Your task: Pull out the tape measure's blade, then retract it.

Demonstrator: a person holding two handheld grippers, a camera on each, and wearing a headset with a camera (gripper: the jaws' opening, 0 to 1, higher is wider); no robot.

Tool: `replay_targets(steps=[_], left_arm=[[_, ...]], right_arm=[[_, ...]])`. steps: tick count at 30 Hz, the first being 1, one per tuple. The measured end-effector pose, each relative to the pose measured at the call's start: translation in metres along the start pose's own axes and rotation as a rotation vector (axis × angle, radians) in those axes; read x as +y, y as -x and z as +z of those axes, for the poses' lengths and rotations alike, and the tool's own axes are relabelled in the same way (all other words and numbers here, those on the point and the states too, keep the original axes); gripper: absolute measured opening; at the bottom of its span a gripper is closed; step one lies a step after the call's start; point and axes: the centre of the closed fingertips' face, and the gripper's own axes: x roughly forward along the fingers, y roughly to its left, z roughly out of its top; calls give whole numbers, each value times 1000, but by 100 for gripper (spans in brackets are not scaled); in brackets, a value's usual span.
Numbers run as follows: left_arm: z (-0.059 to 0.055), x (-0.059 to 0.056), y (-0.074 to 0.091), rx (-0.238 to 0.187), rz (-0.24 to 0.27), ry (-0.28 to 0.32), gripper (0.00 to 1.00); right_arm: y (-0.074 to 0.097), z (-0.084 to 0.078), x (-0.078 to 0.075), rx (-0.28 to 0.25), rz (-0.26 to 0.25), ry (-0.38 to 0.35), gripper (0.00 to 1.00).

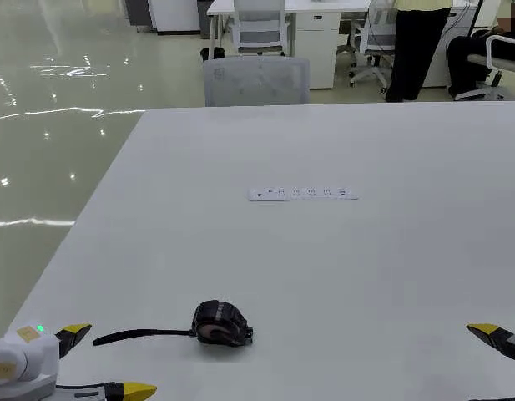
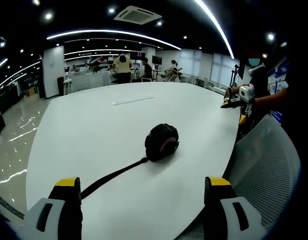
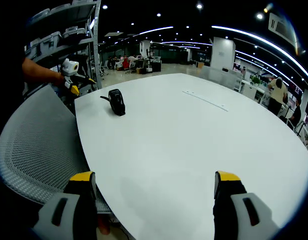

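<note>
left gripper and right gripper jaws gape empty; tape measure lies on table.

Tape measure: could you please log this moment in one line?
black round tape measure: on white table | left gripper: open | right gripper: open

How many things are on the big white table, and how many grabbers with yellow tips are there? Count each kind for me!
Tape measure: 1
White strip: 1
Grippers with yellow tips: 2, the left gripper and the right gripper
Total: 4
</note>
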Motion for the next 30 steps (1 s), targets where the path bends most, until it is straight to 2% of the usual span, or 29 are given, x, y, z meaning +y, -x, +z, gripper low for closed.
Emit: replay_targets(steps=[5,11,17,24,30], left_arm=[[1,0,0,-1,-6,-1,100],[3,-6,-2,3,-41,-16,100],[11,-5,-6,-15,-56,-5,100],[11,-5,-19,45,-96,-77,100],[20,-7,-36,97,-153,-173,100]], right_arm=[[0,-1,-3,0,-4,-5,100],[1,-1,-4,2,-8,-6,100],[-1,3,-4,-1,-5,-6,100],[-9,6,-4,11,12,9,100],[-20,10,-4,15,38,24,100]])
